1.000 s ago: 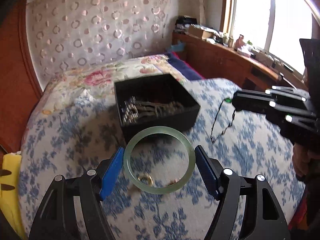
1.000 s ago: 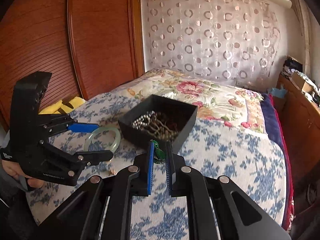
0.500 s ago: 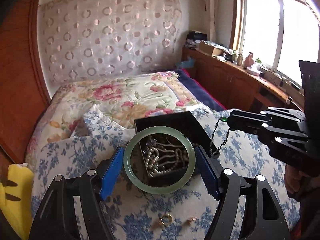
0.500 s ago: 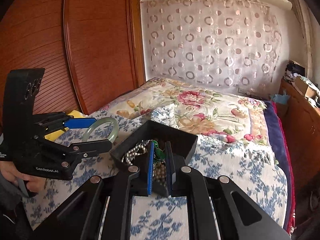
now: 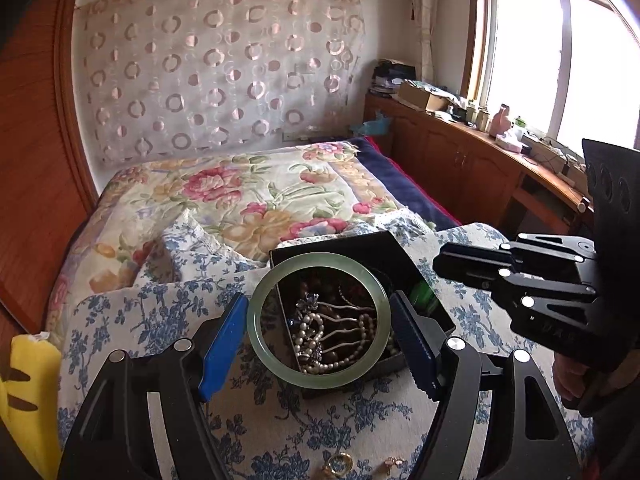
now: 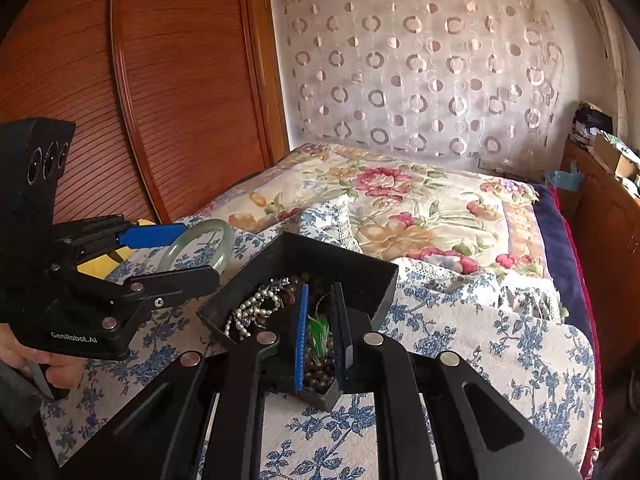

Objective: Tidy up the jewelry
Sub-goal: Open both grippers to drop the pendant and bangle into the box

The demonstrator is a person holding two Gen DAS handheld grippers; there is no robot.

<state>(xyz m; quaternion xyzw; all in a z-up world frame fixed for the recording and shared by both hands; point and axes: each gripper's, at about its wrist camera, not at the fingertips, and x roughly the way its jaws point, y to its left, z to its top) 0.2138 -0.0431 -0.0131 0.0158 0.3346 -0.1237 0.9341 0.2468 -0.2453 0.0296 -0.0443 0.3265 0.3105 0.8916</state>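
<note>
A pale green jade bangle [image 5: 320, 258] is clamped between the blue pads of my left gripper [image 5: 318, 300], held above the near left part of a black jewelry box [image 5: 332, 242]. The box holds pearl strands [image 5: 320, 340] and dark beads. My right gripper [image 6: 320, 288] is shut on a green pendant necklace [image 6: 318, 332] and hangs over the box [image 6: 340, 248] at its near corner. From the right wrist view the left gripper [image 6: 176, 256] with the bangle [image 6: 192, 236] is left of the box. The right gripper [image 5: 440, 260] shows at the box's right side.
A gold ring [image 5: 338, 464] and a small earring [image 5: 392, 465] lie on the blue-flowered cloth [image 5: 280, 420] in front of the box. A yellow object [image 5: 28, 392] sits at the left edge. A wooden wardrobe [image 6: 160, 100] stands left, a cluttered wooden cabinet [image 5: 460, 152] right.
Both grippers moved forward to the box. The bangle went from above the ring on the cloth to above the box. The pendant now hangs over the box's inside.
</note>
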